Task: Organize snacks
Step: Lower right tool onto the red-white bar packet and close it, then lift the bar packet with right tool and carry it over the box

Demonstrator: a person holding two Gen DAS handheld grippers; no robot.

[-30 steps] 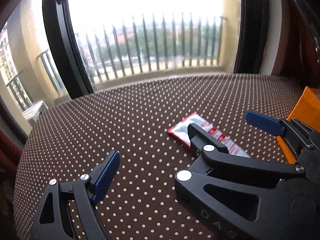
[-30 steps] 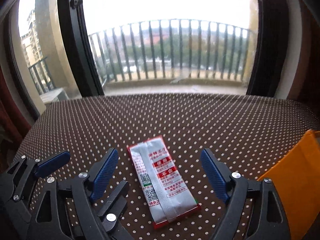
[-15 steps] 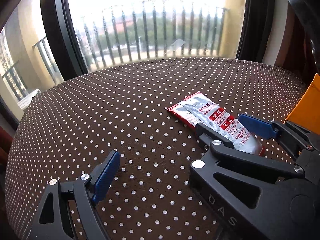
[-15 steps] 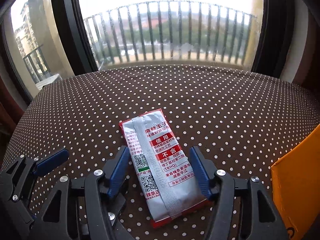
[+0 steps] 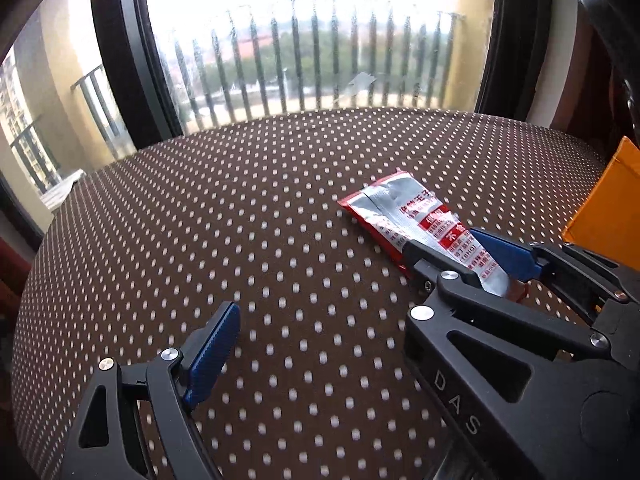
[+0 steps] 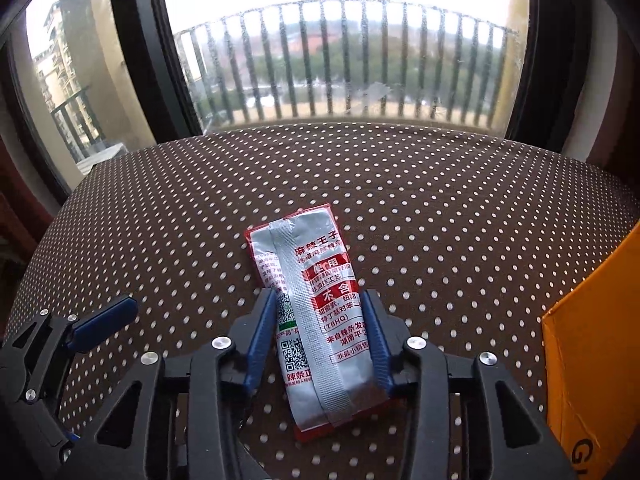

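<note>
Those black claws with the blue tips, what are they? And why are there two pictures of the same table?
They are grippers, like big tongs, and a person holds one in each hand. Each one has a small camera looking out along its two fingers, so you get two pictures of one table.

In the right camera's picture, the right gripper is closing its blue pads on a silver and red snack packet; the packet sits between them, lying on the brown dotted tablecloth. The left camera sees that same packet from the side.

The left gripper is wide open with nothing in it. The orange box stands at the right edge. Behind the table is a window with balcony railing.
</note>
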